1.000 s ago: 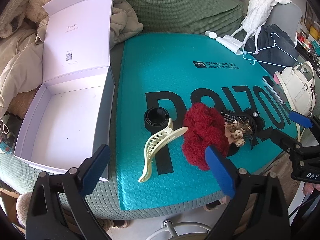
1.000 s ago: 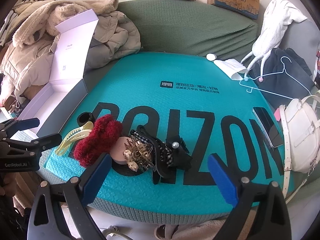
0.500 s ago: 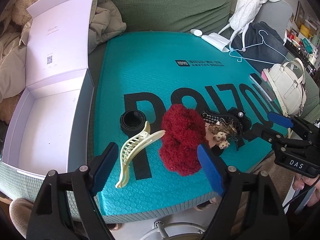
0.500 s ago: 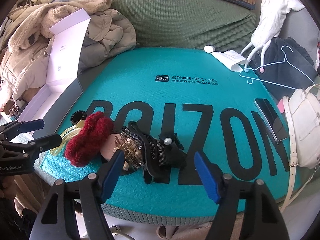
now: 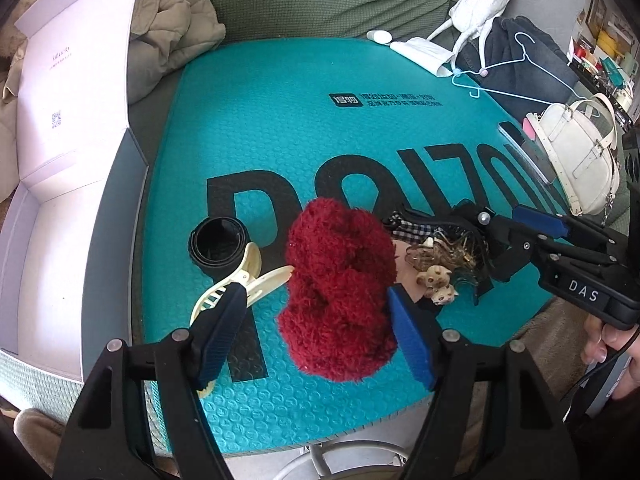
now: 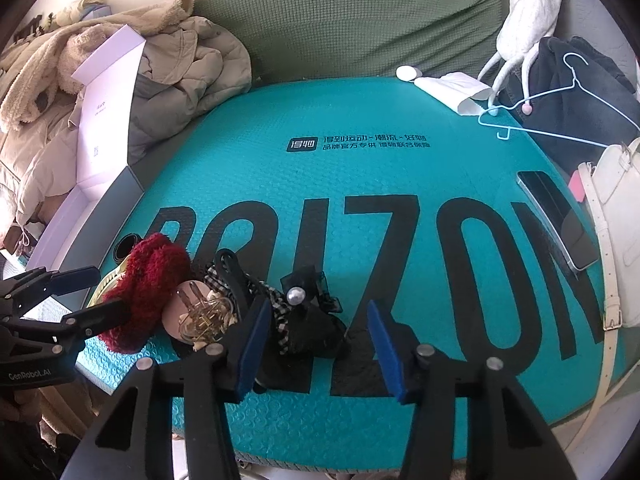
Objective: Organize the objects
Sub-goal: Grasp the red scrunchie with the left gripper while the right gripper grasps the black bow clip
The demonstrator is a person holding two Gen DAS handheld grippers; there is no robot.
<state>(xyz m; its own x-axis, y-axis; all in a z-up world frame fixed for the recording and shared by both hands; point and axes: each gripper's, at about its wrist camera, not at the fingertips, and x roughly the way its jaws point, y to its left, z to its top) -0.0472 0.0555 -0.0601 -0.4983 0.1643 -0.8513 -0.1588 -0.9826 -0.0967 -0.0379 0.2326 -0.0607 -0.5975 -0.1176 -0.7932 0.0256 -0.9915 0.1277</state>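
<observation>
A fuzzy red scrunchie [image 5: 340, 280] lies on the teal bubble mailer [image 5: 320, 120]. My left gripper [image 5: 316, 332] is open with a finger on each side of it; the scrunchie also shows in the right wrist view [image 6: 148, 292]. Left of it lie a cream claw clip [image 5: 240, 284] and a black band [image 5: 218, 242]. Right of it lies a pile with a gold clip [image 6: 204, 320] and a black bow with a pearl [image 6: 304, 304]. My right gripper [image 6: 316, 348] is open around the bow.
An open white box [image 5: 52, 216] stands left of the mailer, lid up. Coats [image 6: 176, 64] lie behind it. A phone [image 6: 556, 220], white handbag [image 5: 576, 160], blue hanger [image 6: 560, 92] and dark clothes sit at right, on a green sofa [image 6: 344, 24].
Both grippers have moved forward and down toward the pile. The left now straddles the red scrunchie and the right straddles the black bow. Both jaws have narrowed somewhat.
</observation>
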